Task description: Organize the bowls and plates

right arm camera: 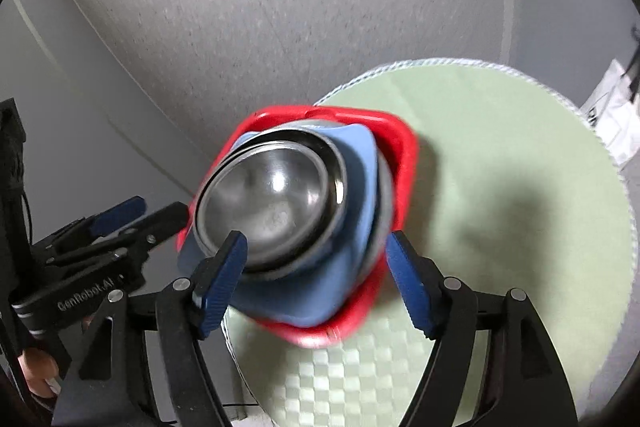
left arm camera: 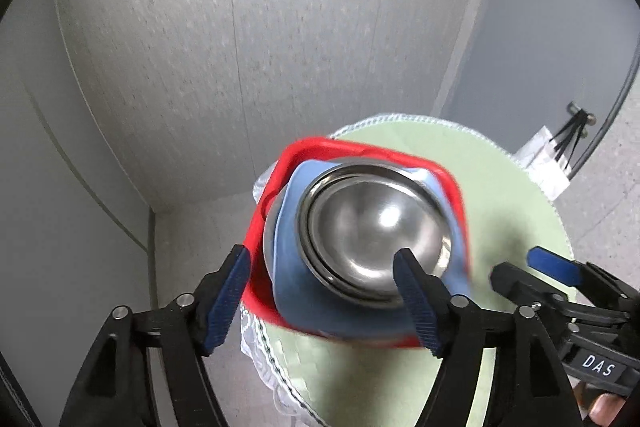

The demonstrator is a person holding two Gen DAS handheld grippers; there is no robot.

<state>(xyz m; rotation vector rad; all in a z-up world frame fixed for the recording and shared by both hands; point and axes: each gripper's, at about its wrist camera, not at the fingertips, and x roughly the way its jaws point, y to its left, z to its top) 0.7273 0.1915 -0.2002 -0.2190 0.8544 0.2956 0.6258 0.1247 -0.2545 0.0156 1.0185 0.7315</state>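
A stack of dishes sits at the left edge of a round table with a pale green cloth (left arm camera: 500,195) (right arm camera: 520,155). The stack is a red square plate (left arm camera: 280,167) (right arm camera: 404,147), a blue plate (left arm camera: 296,279) (right arm camera: 340,291) on it, and nested steel bowls (left arm camera: 372,223) (right arm camera: 272,199) on top. My left gripper (left arm camera: 324,291) is open, its fingers straddling the stack's near left rim. My right gripper (right arm camera: 316,279) is open, its fingers straddling the stack's near side. Each gripper shows in the other's view (left arm camera: 536,271) (right arm camera: 132,219).
A speckled grey floor (left arm camera: 240,47) lies below the table, bounded by grey walls (left arm camera: 60,187). White lace trim (left arm camera: 260,347) hangs at the cloth's edge. A white bag with black cords (left arm camera: 556,155) sits at the far right.
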